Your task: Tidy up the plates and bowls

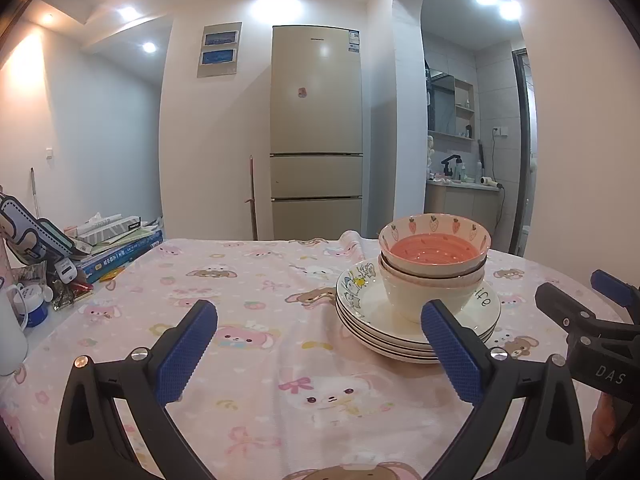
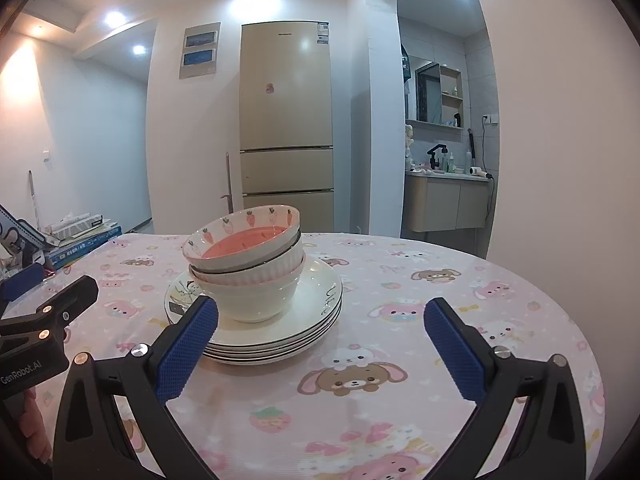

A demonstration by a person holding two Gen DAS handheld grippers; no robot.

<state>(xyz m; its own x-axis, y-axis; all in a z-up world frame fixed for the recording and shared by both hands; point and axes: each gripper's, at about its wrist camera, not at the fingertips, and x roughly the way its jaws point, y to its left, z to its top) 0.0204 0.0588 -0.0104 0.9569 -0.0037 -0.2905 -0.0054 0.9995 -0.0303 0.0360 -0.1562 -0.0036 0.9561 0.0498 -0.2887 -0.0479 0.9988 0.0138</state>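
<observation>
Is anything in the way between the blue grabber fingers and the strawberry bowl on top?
Nothing visible is. Both the left gripper and the right gripper are open, with only bare tablecloth before the stack. The strawberry bowl sits topmost on the other bowls and plates.

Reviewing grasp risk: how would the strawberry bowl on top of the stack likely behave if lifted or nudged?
The strawberry bowl sits tilted in the nested bowls, so a nudge could rock or slide it. It looks like glazed ceramic: rigid, probably slippery at the rim, and breakable. Both the left gripper and right gripper are open and clear of it.
</observation>
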